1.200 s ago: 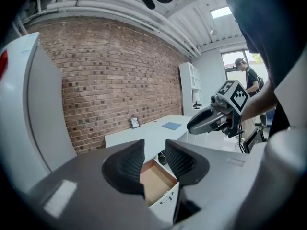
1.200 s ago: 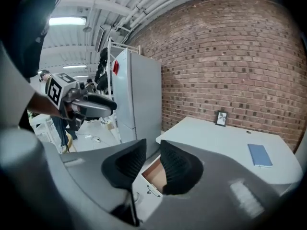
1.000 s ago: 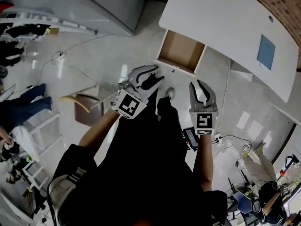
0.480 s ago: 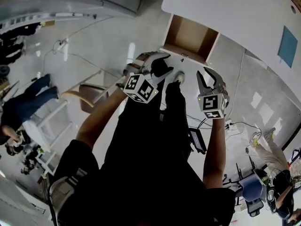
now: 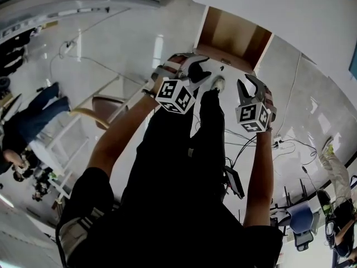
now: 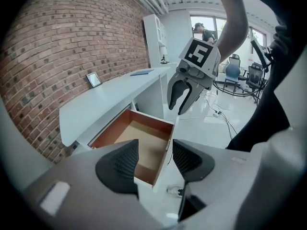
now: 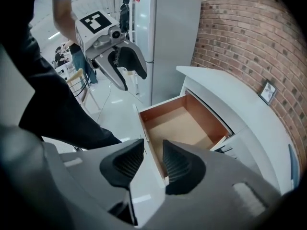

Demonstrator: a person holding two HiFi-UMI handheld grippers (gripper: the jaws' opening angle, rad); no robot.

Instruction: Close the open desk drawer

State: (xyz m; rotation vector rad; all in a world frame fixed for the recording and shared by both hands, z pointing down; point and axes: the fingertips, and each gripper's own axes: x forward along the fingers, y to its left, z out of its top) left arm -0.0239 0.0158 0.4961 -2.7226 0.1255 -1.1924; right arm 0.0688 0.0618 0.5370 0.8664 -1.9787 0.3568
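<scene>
The desk drawer [image 5: 233, 33] stands pulled out from under the white desk [image 5: 290, 10], its brown inside bare and its white front [image 7: 146, 128] facing me. My left gripper [image 5: 202, 71] is open, held above and short of the drawer front, nothing between its pads. My right gripper [image 5: 251, 87] is open beside it, also empty. Both sets of jaws have just been opening. In the left gripper view the drawer [image 6: 139, 143] lies beyond the left gripper [image 6: 154, 147]. In the right gripper view the drawer's front edge lies beyond the right gripper [image 7: 153, 150], apart from it.
A wooden chair [image 5: 103, 119] stands on the shiny floor at the left. Cables [image 5: 268, 144] trail on the right. A grey cabinet [image 7: 163, 32] rises left of the desk. A picture frame [image 6: 93, 79] and a blue book [image 6: 141, 72] sit on the desk. People stand at the far left [image 5: 28, 121].
Both grippers have come down towards the drawer front, which now looks closer in the head view. Their jaws stand wider apart than a second ago.
</scene>
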